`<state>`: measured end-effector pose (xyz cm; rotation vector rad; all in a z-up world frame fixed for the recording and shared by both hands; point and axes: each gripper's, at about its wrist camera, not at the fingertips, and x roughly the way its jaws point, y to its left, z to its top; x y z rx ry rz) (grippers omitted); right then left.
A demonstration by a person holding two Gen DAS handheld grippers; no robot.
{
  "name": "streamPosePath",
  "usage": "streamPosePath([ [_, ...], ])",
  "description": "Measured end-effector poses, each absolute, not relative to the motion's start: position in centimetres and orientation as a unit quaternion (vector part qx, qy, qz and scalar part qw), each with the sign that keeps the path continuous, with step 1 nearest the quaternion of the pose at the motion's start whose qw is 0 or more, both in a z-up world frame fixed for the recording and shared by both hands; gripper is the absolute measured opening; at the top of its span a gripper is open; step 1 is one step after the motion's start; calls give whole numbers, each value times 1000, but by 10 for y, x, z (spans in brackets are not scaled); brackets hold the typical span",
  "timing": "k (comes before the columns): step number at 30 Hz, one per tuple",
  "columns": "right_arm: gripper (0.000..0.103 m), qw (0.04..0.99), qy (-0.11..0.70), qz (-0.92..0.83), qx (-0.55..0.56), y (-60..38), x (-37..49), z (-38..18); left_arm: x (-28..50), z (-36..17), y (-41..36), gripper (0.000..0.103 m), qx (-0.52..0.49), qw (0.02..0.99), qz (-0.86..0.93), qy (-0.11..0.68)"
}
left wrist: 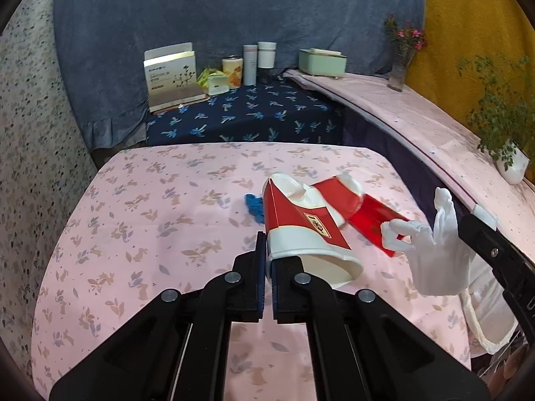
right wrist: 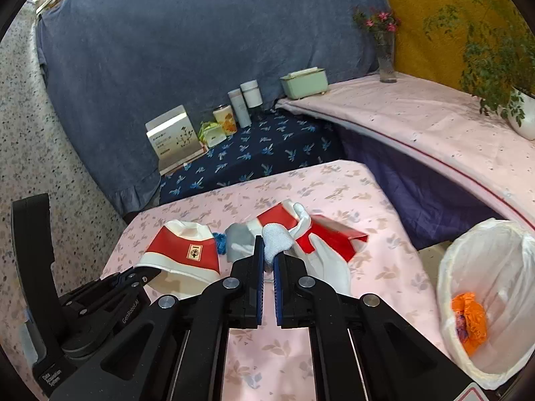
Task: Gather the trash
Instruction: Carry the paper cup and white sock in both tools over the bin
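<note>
My left gripper [left wrist: 269,260] is shut on the rim of a red and white paper cup [left wrist: 301,230], which hangs tilted above the pink floral table [left wrist: 150,234]. In the right wrist view the same cup [right wrist: 184,254] is at the left. My right gripper [right wrist: 267,250] is shut on a white glove [right wrist: 277,244], whose fingers dangle past the tips. The glove [left wrist: 431,247] also hangs at the right of the left wrist view. A second red and white cup [left wrist: 334,197] and a red packet [left wrist: 378,224] lie on the table behind, with a blue crumpled scrap [left wrist: 254,205].
A bin lined with a white bag [right wrist: 468,254] stands right of the table, with orange trash [right wrist: 468,320] inside. Behind is a dark blue floral surface [left wrist: 267,117] with a box, cans and tumblers. A pink shelf [right wrist: 418,127] on the right holds a green box, a vase and a potted plant.
</note>
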<state>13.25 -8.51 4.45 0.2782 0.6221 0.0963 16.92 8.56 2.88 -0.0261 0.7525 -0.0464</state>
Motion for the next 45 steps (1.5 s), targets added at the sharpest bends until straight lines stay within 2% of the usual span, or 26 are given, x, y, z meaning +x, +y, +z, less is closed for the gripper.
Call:
streamPosePath([
  [18, 5, 953, 257, -27, 161, -186, 76, 75, 131, 56, -26, 2, 39, 933, -101, 344],
  [34, 5, 937, 262, -104, 205, -287, 40, 49, 113, 43, -125, 2, 80, 916, -171, 353],
  [45, 5, 927, 273, -128, 221, -322, 31, 33, 110, 26, -178, 2, 101, 898, -208, 373],
])
